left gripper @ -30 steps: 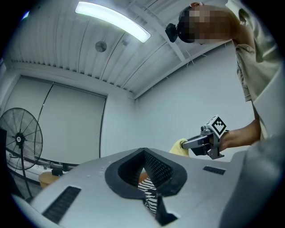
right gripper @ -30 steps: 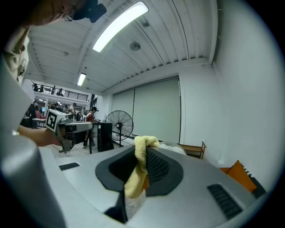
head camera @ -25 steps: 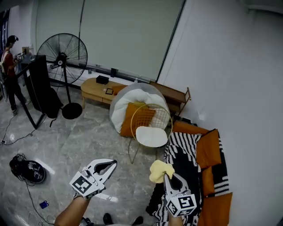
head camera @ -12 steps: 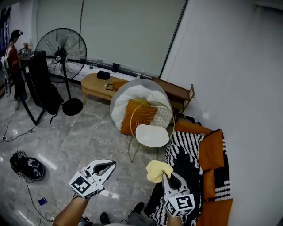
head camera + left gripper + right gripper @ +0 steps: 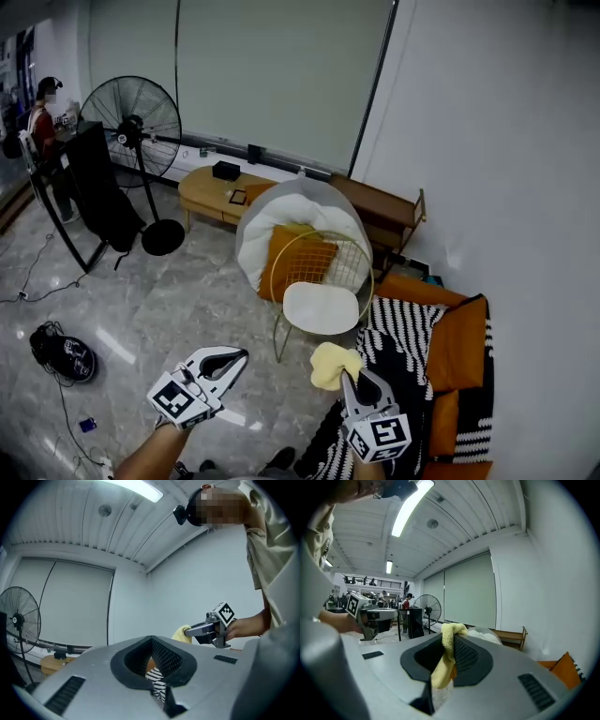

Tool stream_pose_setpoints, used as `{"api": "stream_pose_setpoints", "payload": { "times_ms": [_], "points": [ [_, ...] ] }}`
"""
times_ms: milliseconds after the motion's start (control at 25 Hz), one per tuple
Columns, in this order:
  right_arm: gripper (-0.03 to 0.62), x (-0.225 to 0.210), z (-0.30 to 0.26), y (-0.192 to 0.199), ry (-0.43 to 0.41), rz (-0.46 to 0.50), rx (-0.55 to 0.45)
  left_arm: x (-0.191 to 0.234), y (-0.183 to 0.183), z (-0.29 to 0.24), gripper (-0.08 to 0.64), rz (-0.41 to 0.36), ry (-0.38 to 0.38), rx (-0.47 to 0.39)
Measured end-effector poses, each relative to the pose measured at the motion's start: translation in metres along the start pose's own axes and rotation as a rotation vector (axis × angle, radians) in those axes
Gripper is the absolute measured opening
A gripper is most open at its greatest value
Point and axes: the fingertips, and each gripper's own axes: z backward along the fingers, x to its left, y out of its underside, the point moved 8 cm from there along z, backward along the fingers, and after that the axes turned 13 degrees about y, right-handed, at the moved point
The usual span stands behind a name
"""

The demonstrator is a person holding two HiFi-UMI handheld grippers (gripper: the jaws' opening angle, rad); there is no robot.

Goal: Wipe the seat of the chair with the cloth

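Observation:
The chair, with a gold wire frame (image 5: 330, 251) and a white seat (image 5: 321, 307), stands on the floor ahead of me in the head view. A yellow cloth (image 5: 332, 363) (image 5: 449, 637) is bunched at the tips of my right gripper (image 5: 346, 376) (image 5: 449, 641), which is shut on it. That gripper hangs just short of the seat's near right edge, apart from it. My left gripper (image 5: 241, 355) (image 5: 151, 639) is shut with nothing in it, to the left of the chair. The left gripper view shows the right gripper (image 5: 188, 631) with the cloth (image 5: 180, 633).
Behind the chair stand a round white seat with an orange pillow (image 5: 298, 246) and a low wooden table (image 5: 211, 190). A standing fan (image 5: 132, 122) and a person (image 5: 45, 117) are at the far left. At right lies a striped throw (image 5: 403, 352) with orange cushions (image 5: 457, 342). A black device (image 5: 64, 357) lies on the floor.
The head view has shifted, so the chair and room sit a little lower in the frame. Both grippers keep about the same places, and the cloth stays in the right one.

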Motion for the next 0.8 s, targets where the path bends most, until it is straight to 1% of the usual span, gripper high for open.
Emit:
{"api": "stream_pose_setpoints", "payload": {
  "times_ms": [120, 240, 360, 480, 560, 640, 680, 800],
  "points": [
    [0.063, -0.019, -0.016, 0.000, -0.022, -0.013, -0.004, 0.005, 0.004, -0.018, 0.014, 0.031, -0.037, 0.066],
    [0.063, -0.036, -0.028, 0.002, -0.037, -0.024, -0.006, 0.008, 0.002, -0.036, 0.014, 0.025, -0.047, 0.078],
    [0.063, -0.052, -0.038, 0.003, -0.039, -0.037, -0.004, 0.016, 0.002, -0.053, 0.014, -0.007, -0.066, 0.078],
    [0.063, -0.061, -0.051, 0.009, -0.040, -0.043, 0.007, 0.024, 0.008, -0.068, 0.014, 0.033, -0.043, 0.094],
    [0.063, -0.067, -0.063, 0.012, -0.034, -0.044, 0.018, 0.036, 0.013, -0.080, 0.014, 0.048, -0.030, 0.085],
    [0.063, -0.071, -0.077, 0.012, -0.021, -0.042, 0.026, 0.056, 0.020, -0.092, 0.014, 0.031, -0.016, 0.063],
    [0.063, -0.073, -0.084, 0.011, -0.012, -0.039, 0.029, 0.067, 0.025, -0.098, 0.014, 0.028, -0.010, 0.069],
    [0.063, -0.081, -0.108, 0.011, 0.022, -0.022, 0.041, 0.098, 0.036, -0.122, 0.014, 0.071, 0.037, 0.081]
  ]
}}
